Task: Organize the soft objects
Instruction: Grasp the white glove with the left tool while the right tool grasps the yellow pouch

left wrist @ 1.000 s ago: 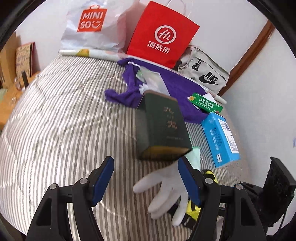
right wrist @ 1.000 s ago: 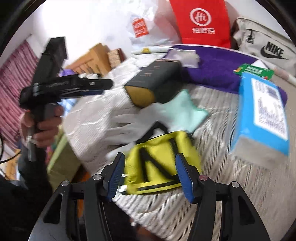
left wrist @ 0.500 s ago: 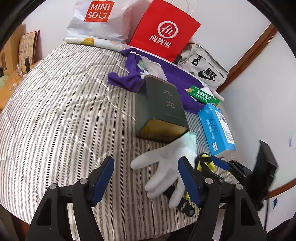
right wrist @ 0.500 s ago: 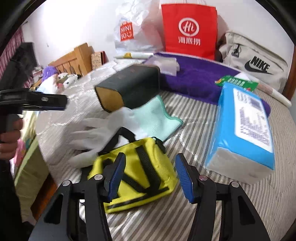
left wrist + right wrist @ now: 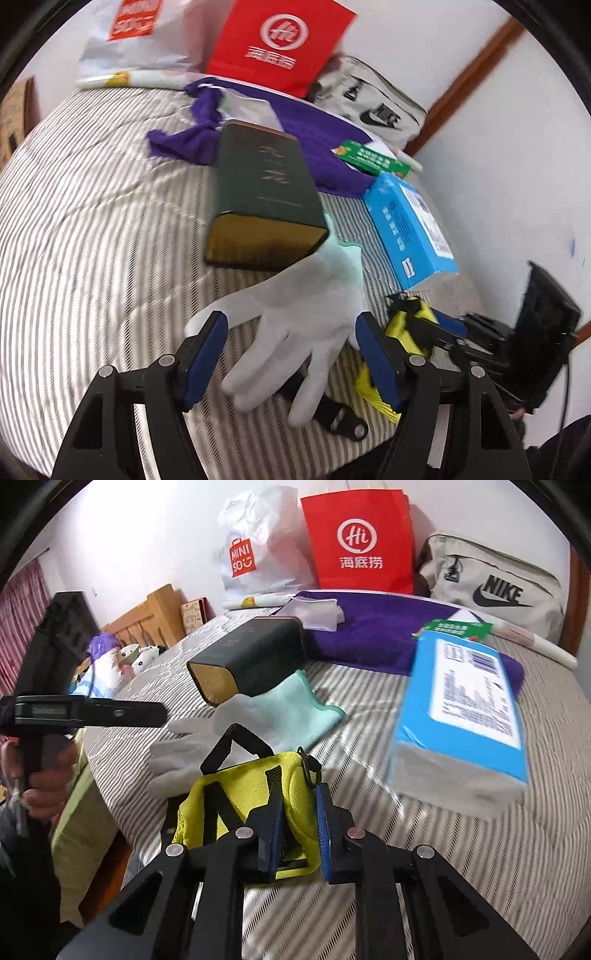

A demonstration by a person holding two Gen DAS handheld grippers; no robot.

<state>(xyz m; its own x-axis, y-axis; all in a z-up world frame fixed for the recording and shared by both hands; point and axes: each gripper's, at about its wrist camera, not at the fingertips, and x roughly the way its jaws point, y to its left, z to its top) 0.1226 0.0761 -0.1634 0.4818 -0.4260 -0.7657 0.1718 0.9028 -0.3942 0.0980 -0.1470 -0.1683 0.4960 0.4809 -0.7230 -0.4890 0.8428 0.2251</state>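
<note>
A white glove (image 5: 295, 317) lies flat on the striped bed (image 5: 92, 240), its fingers pointing at me. My left gripper (image 5: 288, 332) is open and straddles it, with the pads apart from it on both sides. Beside the glove sits a small yellow bag (image 5: 240, 786) with black straps. My right gripper (image 5: 299, 830) is closing its jaws on the bag's near edge, and the yellow fabric is pinched between the blue pads. A mint cloth (image 5: 295, 709) lies partly under the glove and under a dark green box (image 5: 255, 661).
A blue tissue pack (image 5: 465, 709) lies right of the bag. A purple cloth (image 5: 373, 631), a red paper bag (image 5: 358, 539), a white shopping bag (image 5: 258, 554) and a beige Nike bag (image 5: 495, 579) stand at the back. The bed edge drops just left of the glove.
The right jaws have closed from wide apart onto the yellow bag. My left gripper has come forward and down, so the glove now lies between its fingers.
</note>
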